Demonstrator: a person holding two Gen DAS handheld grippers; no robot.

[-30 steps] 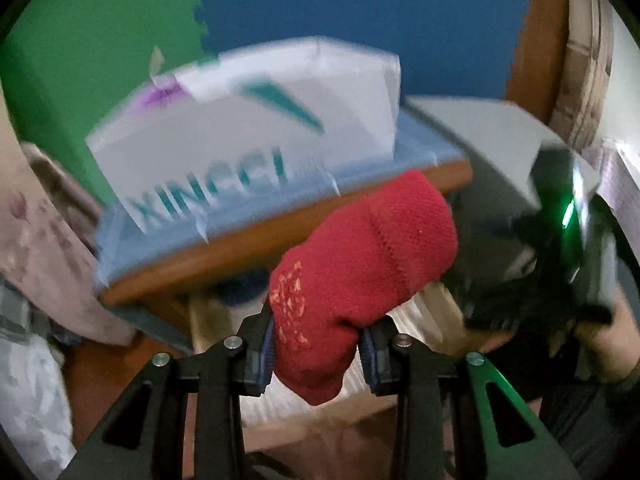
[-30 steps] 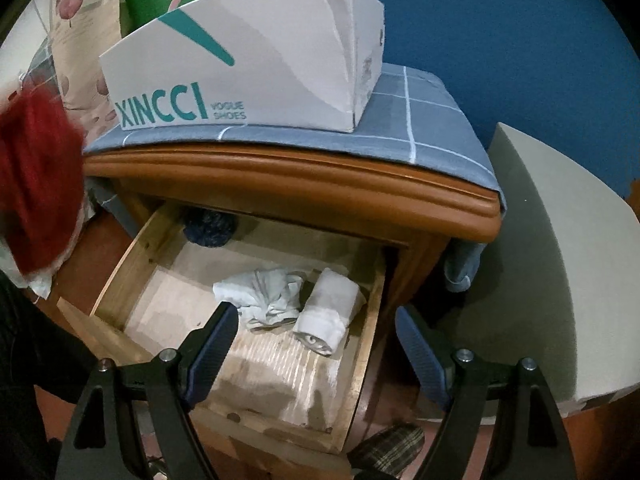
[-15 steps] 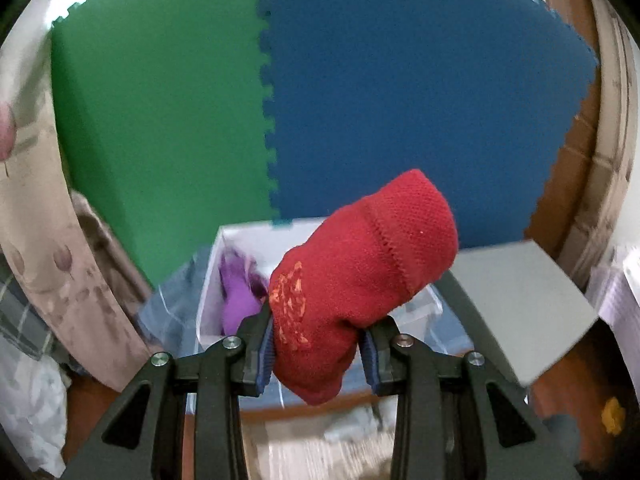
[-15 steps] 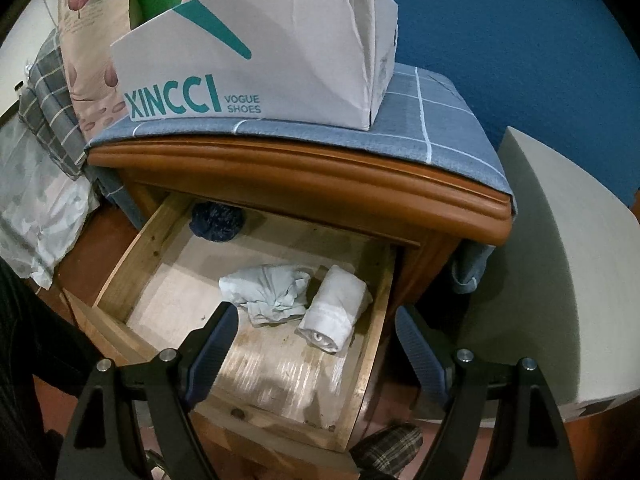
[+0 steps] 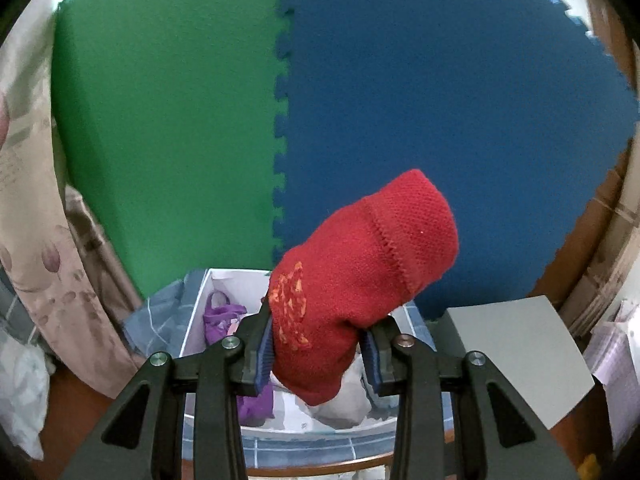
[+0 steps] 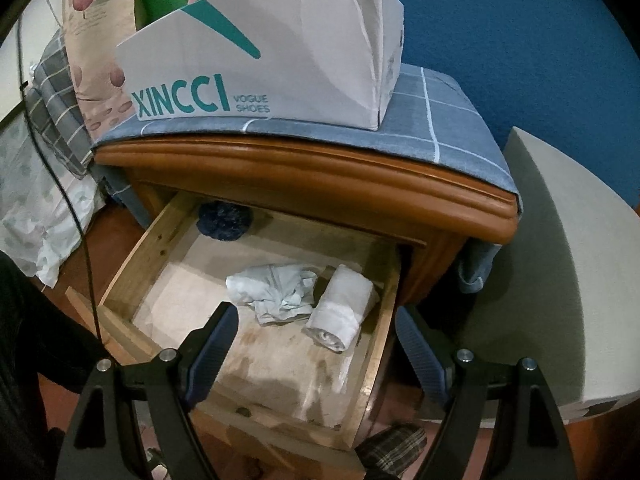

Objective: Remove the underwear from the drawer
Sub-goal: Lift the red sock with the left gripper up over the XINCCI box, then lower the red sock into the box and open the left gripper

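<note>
The left gripper (image 5: 319, 354) had its fingers clamped on the red knit bundle (image 5: 362, 280), low centre of frame, long axis slanting up toward the right, its lower end cut off behind the fingers. Below it sat the white box (image 5: 196, 320) with something purple (image 5: 220, 314) inside, hard to make out. The right gripper (image 6: 316, 354) hung fingers wide apart, empty, over the open drawer (image 6: 132, 256), where a crumpled pale cloth (image 6: 274, 294) and a white roll (image 6: 344, 308) lay.
</note>
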